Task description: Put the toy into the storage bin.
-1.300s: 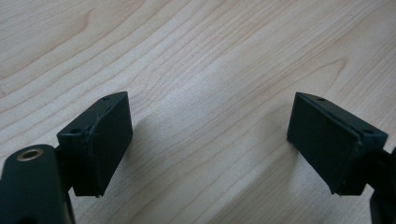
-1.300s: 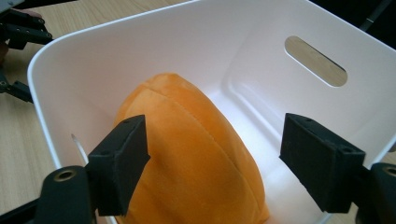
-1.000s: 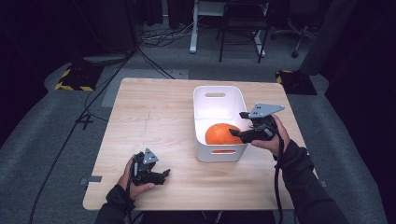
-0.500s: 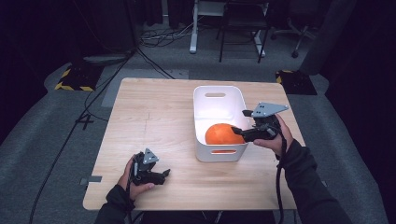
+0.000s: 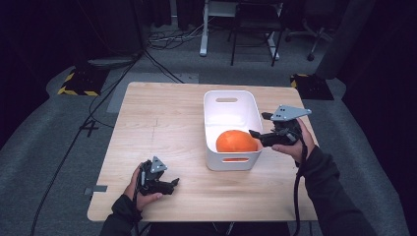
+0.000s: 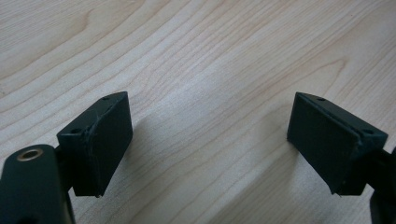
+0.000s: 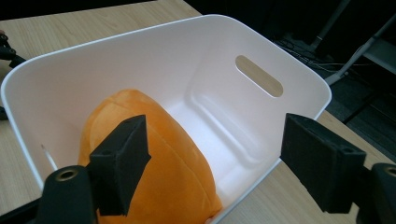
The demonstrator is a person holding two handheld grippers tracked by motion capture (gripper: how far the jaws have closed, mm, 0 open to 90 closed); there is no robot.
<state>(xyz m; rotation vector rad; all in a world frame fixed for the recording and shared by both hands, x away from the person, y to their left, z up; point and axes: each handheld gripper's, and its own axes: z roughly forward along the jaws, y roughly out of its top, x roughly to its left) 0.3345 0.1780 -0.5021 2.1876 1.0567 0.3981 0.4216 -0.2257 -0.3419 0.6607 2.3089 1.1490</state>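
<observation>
Jaws spread wide, the right gripper (image 5: 259, 135) hangs over the white bin (image 5: 215, 115) rim, orange plush (image 5: 236, 141) inside, apparently released; left gripper (image 5: 169, 185) idles wide on the table (image 5: 162, 118).

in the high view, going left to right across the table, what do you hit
left gripper → white bin with the orange plush inside it → right gripper, jaws open over the bin's right rim
</observation>
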